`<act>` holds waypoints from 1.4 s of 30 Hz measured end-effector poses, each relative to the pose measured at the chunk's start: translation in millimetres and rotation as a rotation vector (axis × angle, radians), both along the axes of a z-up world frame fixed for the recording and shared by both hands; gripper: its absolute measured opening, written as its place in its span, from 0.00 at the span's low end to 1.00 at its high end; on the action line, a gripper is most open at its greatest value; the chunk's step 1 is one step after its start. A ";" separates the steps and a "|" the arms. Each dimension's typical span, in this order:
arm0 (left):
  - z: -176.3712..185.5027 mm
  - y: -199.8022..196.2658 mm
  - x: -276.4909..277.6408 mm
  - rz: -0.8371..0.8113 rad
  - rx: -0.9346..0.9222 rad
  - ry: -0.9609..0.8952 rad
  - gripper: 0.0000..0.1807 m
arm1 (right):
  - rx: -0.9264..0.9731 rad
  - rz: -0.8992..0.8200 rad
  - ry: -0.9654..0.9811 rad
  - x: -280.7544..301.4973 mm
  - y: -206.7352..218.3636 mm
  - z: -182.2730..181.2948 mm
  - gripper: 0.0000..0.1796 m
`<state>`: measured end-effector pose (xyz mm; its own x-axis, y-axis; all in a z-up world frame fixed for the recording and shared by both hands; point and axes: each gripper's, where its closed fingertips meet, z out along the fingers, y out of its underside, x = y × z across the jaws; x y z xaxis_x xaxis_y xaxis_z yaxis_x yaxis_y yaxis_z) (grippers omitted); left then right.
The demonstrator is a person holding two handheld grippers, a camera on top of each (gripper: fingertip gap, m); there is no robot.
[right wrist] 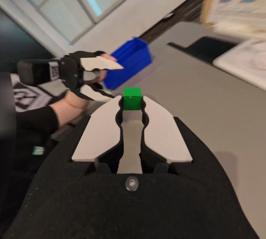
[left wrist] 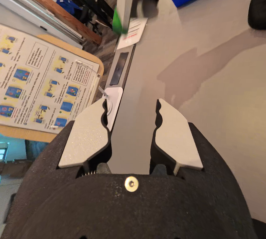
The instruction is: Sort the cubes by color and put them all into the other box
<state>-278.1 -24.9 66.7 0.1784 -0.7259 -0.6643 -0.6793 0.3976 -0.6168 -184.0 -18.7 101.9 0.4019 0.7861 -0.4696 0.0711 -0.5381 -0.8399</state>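
Green cube (right wrist: 132, 99) in raised right gripper (right wrist: 132, 100)

printed writing is borne by an illustrated instruction sheet (left wrist: 44, 88) on a tan board (left wrist: 99, 65), a white paper with red marks (left wrist: 133, 30) on the desk (left wrist: 187, 73) – and a small green tag (right wrist: 38, 150) on a sleeve (right wrist: 36, 125).

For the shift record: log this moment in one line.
right tongs: shut on green cube | left tongs: open, empty | blue box: on table, beyond cube
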 end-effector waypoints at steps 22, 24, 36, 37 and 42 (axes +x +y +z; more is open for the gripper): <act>-62.8 20.8 -131.9 0.372 -0.194 -0.074 0.30 | -0.327 -0.950 -0.648 416.5 -66.5 -165.4 0.23; -61.9 26.3 -156.9 0.441 -0.156 -0.057 0.30 | -0.255 -0.992 -0.637 418.0 -66.9 -146.2 0.23; -75.8 100.7 -394.7 0.912 -0.382 0.090 0.30 | 0.126 -1.018 -0.575 381.9 -43.8 -54.1 0.23; -86.6 104.9 -405.1 0.920 -0.406 0.119 0.30 | 0.146 -1.002 -0.560 375.0 -40.1 -49.3 0.23; -125.1 124.6 -403.3 0.841 -0.486 0.114 0.28 | 0.311 -0.870 -0.449 319.8 -20.3 -10.6 0.23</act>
